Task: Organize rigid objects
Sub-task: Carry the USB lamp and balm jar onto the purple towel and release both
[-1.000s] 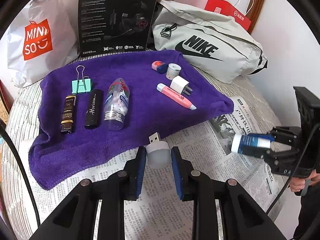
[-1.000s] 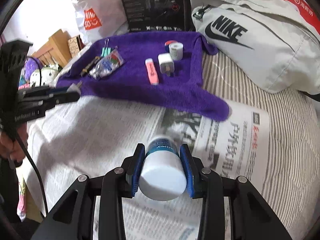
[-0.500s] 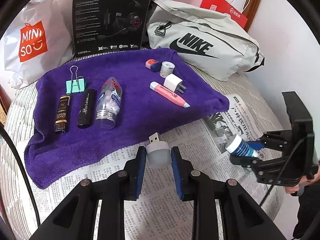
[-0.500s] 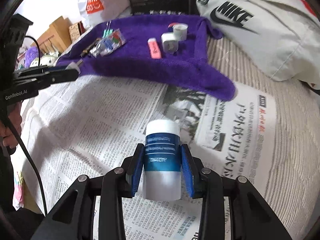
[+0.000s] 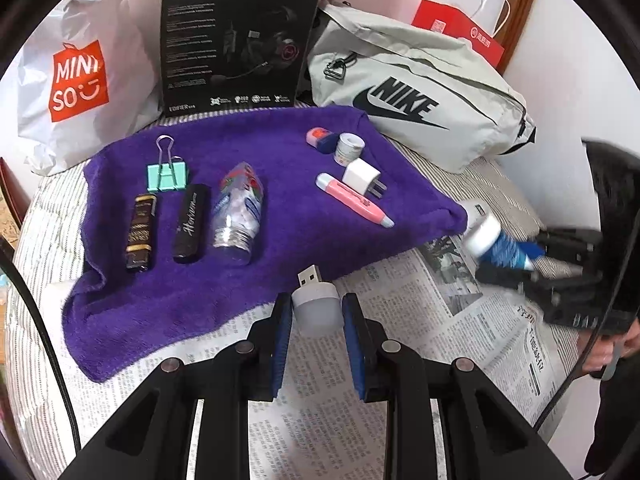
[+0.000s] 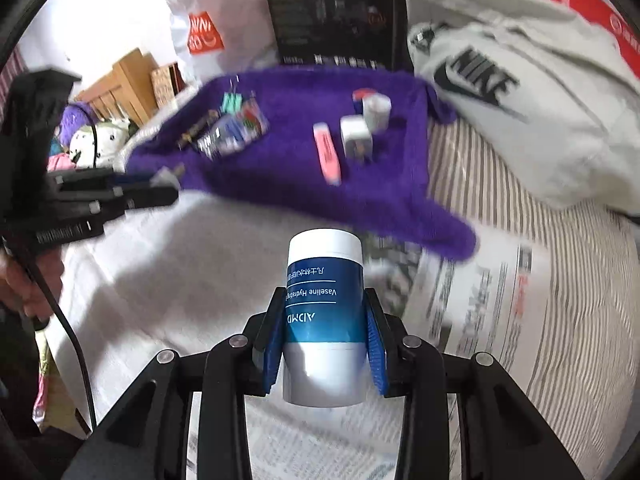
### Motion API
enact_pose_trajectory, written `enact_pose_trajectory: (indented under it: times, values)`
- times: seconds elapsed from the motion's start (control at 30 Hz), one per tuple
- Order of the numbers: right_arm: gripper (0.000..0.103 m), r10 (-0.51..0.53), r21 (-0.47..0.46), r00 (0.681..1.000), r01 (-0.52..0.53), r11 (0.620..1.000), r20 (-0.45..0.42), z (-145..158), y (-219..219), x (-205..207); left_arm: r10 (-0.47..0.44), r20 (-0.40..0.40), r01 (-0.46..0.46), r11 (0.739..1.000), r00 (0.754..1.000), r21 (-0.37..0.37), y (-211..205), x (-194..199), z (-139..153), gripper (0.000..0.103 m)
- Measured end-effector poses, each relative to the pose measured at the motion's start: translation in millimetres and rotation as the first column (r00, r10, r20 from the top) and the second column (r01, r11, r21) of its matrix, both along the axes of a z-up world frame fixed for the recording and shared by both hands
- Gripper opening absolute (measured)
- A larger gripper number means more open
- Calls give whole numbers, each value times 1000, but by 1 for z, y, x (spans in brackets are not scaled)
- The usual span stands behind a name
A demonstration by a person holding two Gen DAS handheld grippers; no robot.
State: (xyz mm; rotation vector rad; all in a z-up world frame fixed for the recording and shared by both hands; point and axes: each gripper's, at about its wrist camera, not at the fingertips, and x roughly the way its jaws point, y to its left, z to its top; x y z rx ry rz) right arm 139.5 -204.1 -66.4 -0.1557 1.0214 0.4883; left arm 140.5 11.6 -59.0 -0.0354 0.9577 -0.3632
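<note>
My left gripper (image 5: 318,312) is shut on a white USB night light (image 5: 316,304), held over the newspaper just short of the purple towel (image 5: 280,240). My right gripper (image 6: 324,328) is shut on a blue and white Vaseline tube (image 6: 324,292), cap pointing forward, near the towel's right corner; it also shows blurred in the left wrist view (image 5: 496,240). On the towel lie a green binder clip (image 5: 166,174), a dark lighter (image 5: 140,232), a black stick (image 5: 192,222), a clear bottle (image 5: 238,212), a pink pen (image 5: 352,200), a white charger plug (image 5: 362,174), a small white jar (image 5: 348,148) and an eraser (image 5: 320,138).
Newspaper (image 5: 400,380) covers the striped bed in front of the towel. Behind the towel stand a Miniso bag (image 5: 80,88), a black headset box (image 5: 236,40), a grey Nike bag (image 5: 412,96) and a red paper bag (image 5: 456,28). A white wall is to the right.
My right gripper has carried the tube up and left toward the towel's right corner, tipping it from cap-down to pointing forward. My left gripper has stayed about where it was with the night light.
</note>
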Motion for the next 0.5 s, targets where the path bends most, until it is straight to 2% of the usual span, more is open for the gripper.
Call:
enact_pose_trajectory:
  times: [0.27,0.5]
  values:
    - [36,4,26,998,-5,1000,56,25,30,57,48,9,-48,999,999,-3,21,8,4,25]
    - [36,51,26,999,-52,998,10,1,79,100,89,1,-89,996,996,14,47,12,2,25]
